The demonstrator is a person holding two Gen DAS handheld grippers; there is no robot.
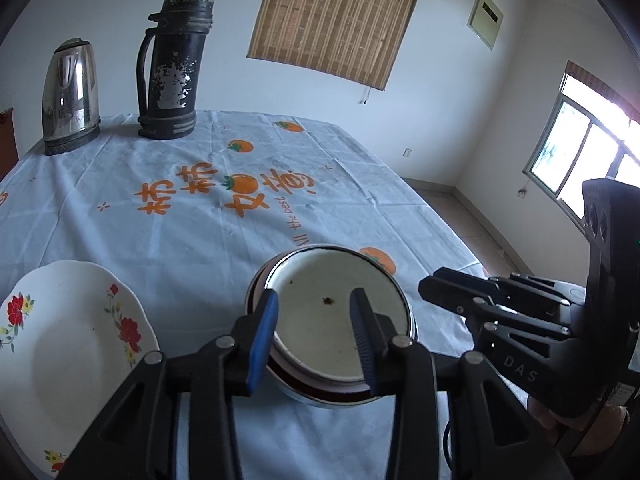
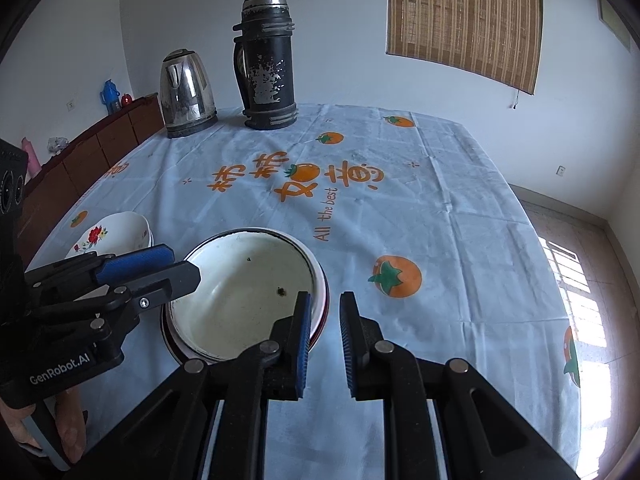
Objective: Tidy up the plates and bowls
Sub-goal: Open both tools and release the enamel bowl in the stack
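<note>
White red-flowered plate (image 1: 72, 344), blue orange-printed tablecloth (image 1: 192, 240)

Daylight comes in through a window (image 1: 576, 148) far off to the right of the left tongs (image 1: 316, 316), and it is so bright it looks washed out white. The room is soft and a bit dim. The shiny kettle (image 2: 186, 94), far beyond the right tongs (image 2: 324, 312), shows small glints. Both pictures are sharp, bend at the edges, and have dark round corners.

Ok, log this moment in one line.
left fingers: open, astride bowl rim | right fingers: open, empty, beside bowl | plate: left of bowl
</note>
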